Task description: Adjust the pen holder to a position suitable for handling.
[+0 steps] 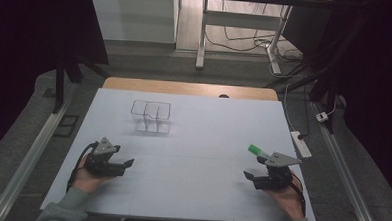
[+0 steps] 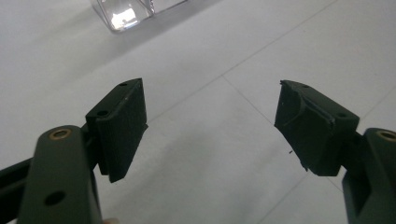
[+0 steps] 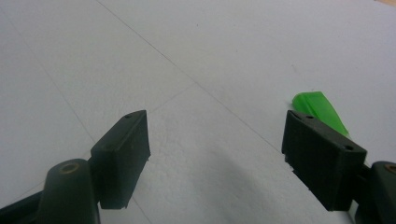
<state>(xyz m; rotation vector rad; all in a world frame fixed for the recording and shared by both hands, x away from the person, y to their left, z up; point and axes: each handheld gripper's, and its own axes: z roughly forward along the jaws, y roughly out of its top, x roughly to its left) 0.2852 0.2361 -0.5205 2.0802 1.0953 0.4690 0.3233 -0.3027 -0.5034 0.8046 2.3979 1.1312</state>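
At the left side of the white table [image 1: 190,190], the left gripper [image 1: 126,165] rests low over the surface in the person's left hand [image 1: 83,178], pointing toward the middle. In the left gripper view its two black jaws stand wide apart, with nothing between them, only bare white surface. Farther back and a little to the right stands a clear plastic container [image 1: 151,116] with compartments, well apart from both grippers; its corner is also seen at the top of the left gripper view [image 2: 126,14]. At the right side, the right gripper [image 1: 248,177] is held in the right hand [image 1: 285,197], and its jaws are wide open too and hold nothing. A green object [image 1: 257,150] lies on the table just beside this gripper, behind it; in the right gripper view the green object [image 3: 320,109] shows just past the right jaw, outside the gap.
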